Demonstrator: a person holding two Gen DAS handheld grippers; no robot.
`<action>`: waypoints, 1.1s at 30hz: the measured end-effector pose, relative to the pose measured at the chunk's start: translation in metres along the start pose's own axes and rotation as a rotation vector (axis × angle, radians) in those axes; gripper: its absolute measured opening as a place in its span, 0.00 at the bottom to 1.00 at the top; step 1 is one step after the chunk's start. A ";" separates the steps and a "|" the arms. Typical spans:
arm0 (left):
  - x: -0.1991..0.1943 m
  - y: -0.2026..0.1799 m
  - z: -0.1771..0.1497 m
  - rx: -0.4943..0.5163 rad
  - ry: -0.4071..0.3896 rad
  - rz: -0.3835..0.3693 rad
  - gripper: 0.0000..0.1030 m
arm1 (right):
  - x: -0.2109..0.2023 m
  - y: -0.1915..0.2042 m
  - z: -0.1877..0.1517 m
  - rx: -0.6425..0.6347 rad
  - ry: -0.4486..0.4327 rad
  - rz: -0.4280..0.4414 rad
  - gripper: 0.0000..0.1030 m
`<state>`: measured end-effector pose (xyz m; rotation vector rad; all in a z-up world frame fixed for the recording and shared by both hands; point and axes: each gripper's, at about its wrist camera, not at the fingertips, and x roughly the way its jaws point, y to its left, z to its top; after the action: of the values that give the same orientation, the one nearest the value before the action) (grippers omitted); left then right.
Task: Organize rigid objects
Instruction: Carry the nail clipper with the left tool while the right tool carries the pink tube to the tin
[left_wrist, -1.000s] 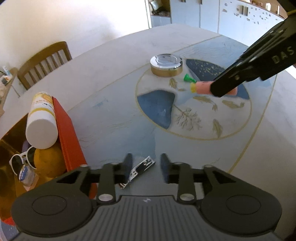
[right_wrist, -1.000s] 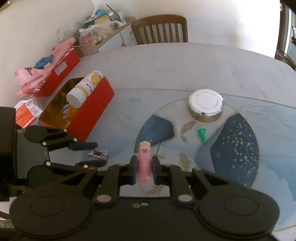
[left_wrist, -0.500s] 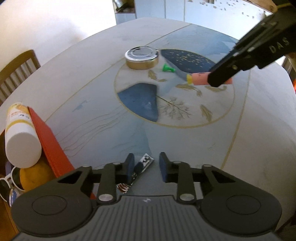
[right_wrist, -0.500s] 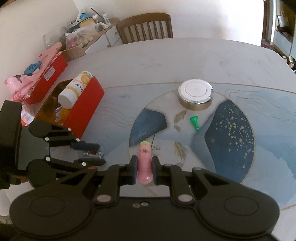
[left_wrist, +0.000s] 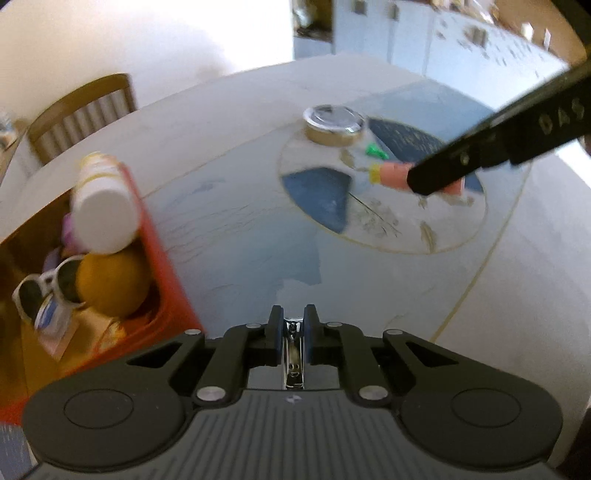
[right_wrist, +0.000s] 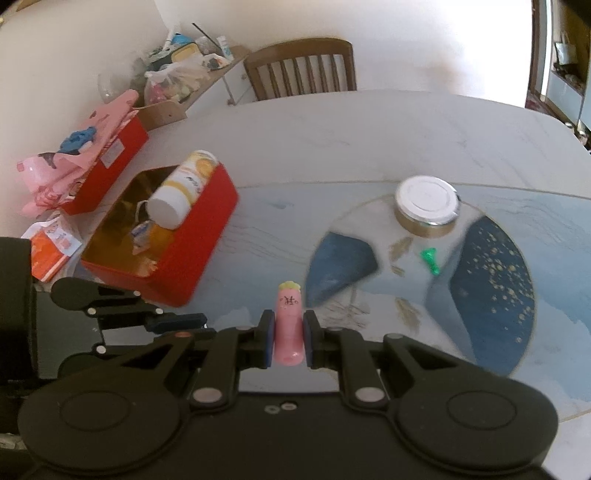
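Chrome nail clippers (left_wrist: 293, 347) are pinched between the closed fingers of the left gripper (left_wrist: 293, 325), lifted off the marble table (left_wrist: 236, 206) and lying lengthwise along the gap. A pink tube-shaped toy (right_wrist: 289, 325) with a yellow tip is clamped in the right gripper (right_wrist: 289, 330), its drawn face pointing forward; in the left wrist view the same toy is seen sideways, partly covered by a black finger (left_wrist: 436, 181). The red box (right_wrist: 199, 236) is set open at the table's left edge, close beside the left gripper, and is seen to contain a white-capped bottle (right_wrist: 181, 194) leaning on its rim, an orange round object (left_wrist: 110, 280) (possibly a fruit, though the blur leaves this unsettled) and white-framed sunglasses (left_wrist: 44, 291). Near the middle of the table, on the painted round inlay, a gold tin with a silver lid (right_wrist: 426, 205) is placed, and a small green cone-shaped piece (right_wrist: 430, 258) is found just beside it, apart from it. A second red box (right_wrist: 110, 162), heaped with pink wrapping, is seen beyond the first, off the table. A wooden chair (right_wrist: 301, 70) is pushed up to the far side. Much of the left wrist view is smeared.
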<state>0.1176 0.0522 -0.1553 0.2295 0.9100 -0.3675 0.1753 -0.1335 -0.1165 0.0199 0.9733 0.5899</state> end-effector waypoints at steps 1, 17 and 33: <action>-0.005 0.002 -0.002 -0.014 -0.009 0.000 0.10 | 0.000 0.005 0.001 -0.008 -0.002 0.004 0.15; -0.091 0.044 -0.022 -0.160 -0.186 0.065 0.10 | 0.004 0.086 0.023 -0.165 -0.042 0.070 0.15; -0.136 0.111 0.003 -0.263 -0.267 0.218 0.10 | 0.039 0.152 0.054 -0.310 -0.050 0.109 0.15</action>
<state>0.0886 0.1812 -0.0404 0.0350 0.6537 -0.0710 0.1637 0.0265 -0.0741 -0.1882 0.8274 0.8317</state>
